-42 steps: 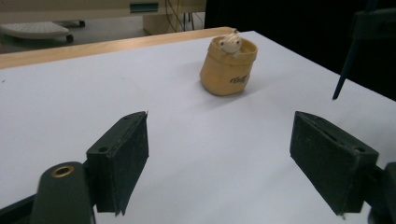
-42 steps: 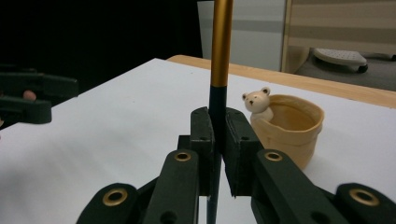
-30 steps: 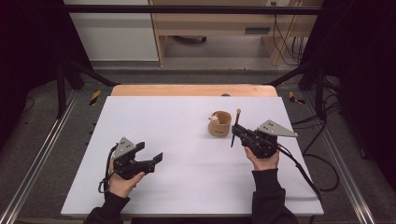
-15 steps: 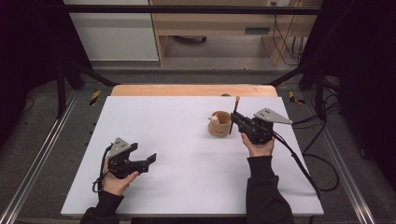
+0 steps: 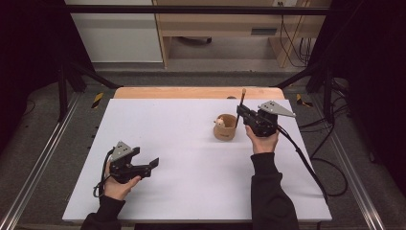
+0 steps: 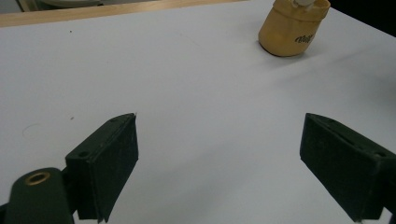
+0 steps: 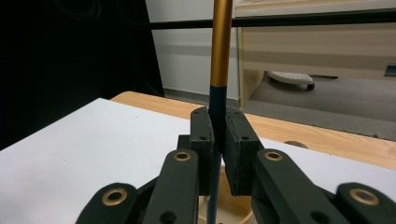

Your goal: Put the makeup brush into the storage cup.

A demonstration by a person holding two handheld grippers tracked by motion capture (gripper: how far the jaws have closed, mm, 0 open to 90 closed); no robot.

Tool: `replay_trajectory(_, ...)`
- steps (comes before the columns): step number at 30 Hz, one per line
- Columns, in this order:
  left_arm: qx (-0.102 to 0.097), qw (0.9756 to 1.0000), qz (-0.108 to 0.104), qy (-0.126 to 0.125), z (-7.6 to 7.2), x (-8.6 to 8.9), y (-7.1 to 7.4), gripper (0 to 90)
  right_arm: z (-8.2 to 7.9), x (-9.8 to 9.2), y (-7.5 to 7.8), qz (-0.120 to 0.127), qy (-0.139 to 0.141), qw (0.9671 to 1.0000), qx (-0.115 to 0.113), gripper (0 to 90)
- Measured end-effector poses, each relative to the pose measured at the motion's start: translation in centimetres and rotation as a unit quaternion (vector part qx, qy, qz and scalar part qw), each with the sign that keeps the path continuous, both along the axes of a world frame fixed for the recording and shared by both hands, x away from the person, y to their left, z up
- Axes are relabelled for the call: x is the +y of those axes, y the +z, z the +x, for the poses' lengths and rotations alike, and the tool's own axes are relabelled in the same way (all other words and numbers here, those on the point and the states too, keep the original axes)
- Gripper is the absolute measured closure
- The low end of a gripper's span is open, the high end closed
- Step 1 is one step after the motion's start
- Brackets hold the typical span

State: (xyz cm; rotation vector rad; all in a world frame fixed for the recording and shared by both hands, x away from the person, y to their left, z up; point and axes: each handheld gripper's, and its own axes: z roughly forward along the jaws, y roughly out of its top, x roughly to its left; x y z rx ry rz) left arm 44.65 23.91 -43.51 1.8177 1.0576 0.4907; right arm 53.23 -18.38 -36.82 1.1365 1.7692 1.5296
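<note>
Our right gripper [image 5: 238,113] clamps the pen [image 7: 219,51] upright above the cup [image 5: 224,127], right of centre; lowering remains. Left gripper [image 5: 152,165] waits wide open, empty.

Matt white table [image 5: 191,143], smooth tan cup [image 5: 224,130], glossy gold-and-black stick [image 7: 219,56], matt black fingers [image 7: 236,140].

Black claws [image 5: 242,115], brass screws, dark sleeves [image 5: 268,191].

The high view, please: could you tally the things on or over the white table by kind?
Hand-held gripper: 2, left and right
Tan cup: 1
Black-and-gold stick, clamped upright in the right one: 1
Total: 4
</note>
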Motion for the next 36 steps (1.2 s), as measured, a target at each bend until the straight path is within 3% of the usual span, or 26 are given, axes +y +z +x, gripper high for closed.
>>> replay_trajectory(14,0.002,1.0000,0.005,-0.002,0.0,0.0,-0.1,11.4,1.8,0.6,0.0,-0.006,-0.013,0.9999,0.001,83.3)
replay_trajectory(25,0.001,1.0000,0.003,-0.004,0.0,0.0,0.0,11.3,3.5,1.4,-1.0,-0.008,-0.024,0.9996,0.011,83.4)
replay_trajectory(36,0.000,1.0000,0.006,-0.006,0.0,0.0,0.0,11.2,4.2,2.0,-2.1,-0.015,-0.027,0.9993,0.021,83.3)
